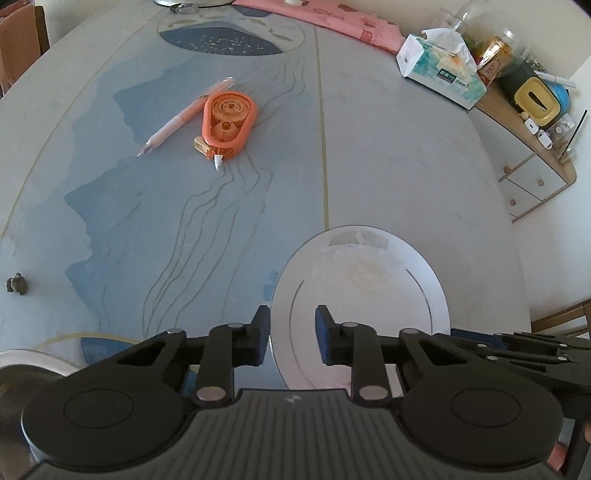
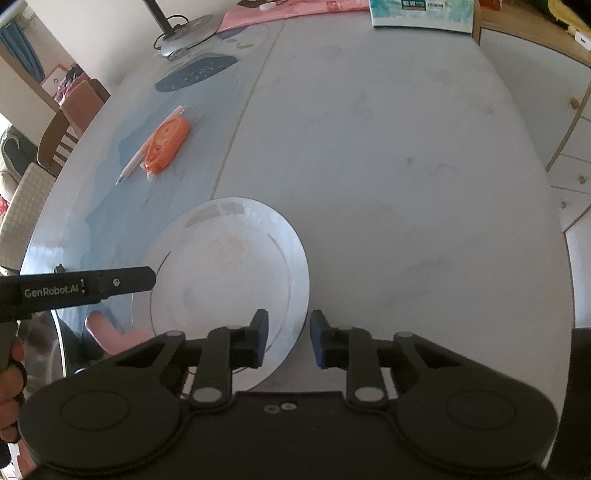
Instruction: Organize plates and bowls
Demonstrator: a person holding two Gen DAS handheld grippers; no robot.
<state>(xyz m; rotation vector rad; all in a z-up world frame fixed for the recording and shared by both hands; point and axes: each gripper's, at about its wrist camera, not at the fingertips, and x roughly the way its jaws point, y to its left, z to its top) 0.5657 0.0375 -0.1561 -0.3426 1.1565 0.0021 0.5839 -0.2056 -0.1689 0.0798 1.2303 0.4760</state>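
A white plate [image 1: 364, 280] with a thin dark ring lies flat on the table near its front edge. It also shows in the right wrist view [image 2: 229, 266]. My left gripper [image 1: 292, 330] is open, its fingers straddling the plate's left rim. My right gripper [image 2: 289, 338] is open, its fingers straddling the plate's right rim. The left gripper's side [image 2: 88, 288] shows in the right wrist view at the plate's left edge. A metal bowl rim [image 1: 22, 363] shows at the lower left of the left wrist view.
An orange correction-tape dispenser [image 1: 229, 123] and a pink pen [image 1: 184, 116] lie mid-table. A tissue box [image 1: 441, 72], pink cloth [image 1: 332, 16] and jars stand at the back. A wooden cabinet [image 1: 532, 173] is to the right. A lamp base [image 2: 188, 31] and a chair [image 2: 55, 136] are at the left.
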